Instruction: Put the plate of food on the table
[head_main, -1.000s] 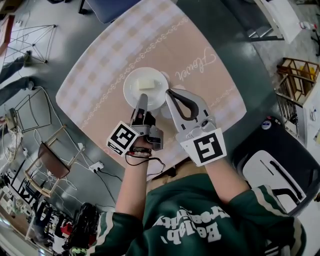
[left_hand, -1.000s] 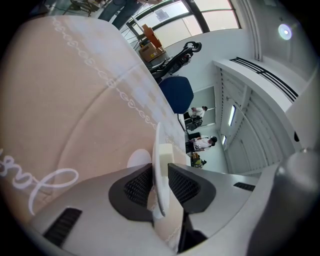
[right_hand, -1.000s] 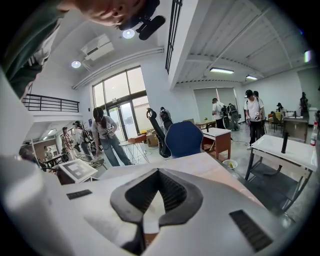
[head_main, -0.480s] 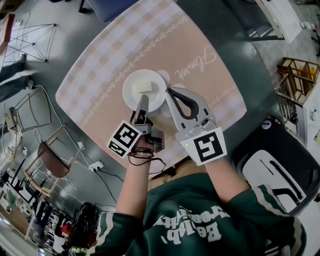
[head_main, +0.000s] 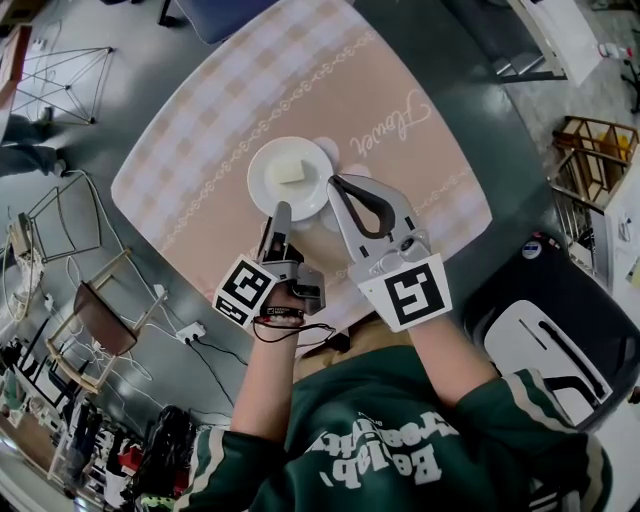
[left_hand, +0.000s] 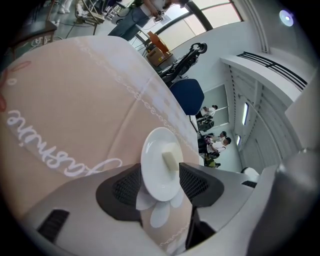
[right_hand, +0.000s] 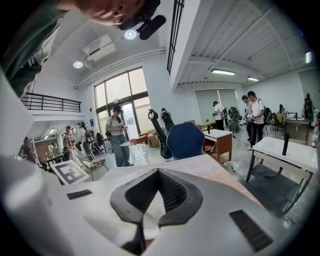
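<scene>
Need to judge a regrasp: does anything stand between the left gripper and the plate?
Nothing visible does. The left gripper has just been opening its jaws; the plate lies with its near rim between them, untouched.

- The plate (head_main: 290, 178) is plain white; the food block (head_main: 291, 172) on it is pale cream.
- Around the plate, the tabletop (head_main: 420, 200) is beige-pink with a pale lilac check band, a white chain line and white cursive script.
- Just beside the plate is a white petal print (left_hand: 161, 216).
- Near the plate, the left gripper (head_main: 280, 212) and right gripper (head_main: 338, 186) are light grey, with black ribbed jaws and black-and-white square markers.
- The sweatshirt (head_main: 400, 450) is dark green with white lettering and stripes.
</scene>
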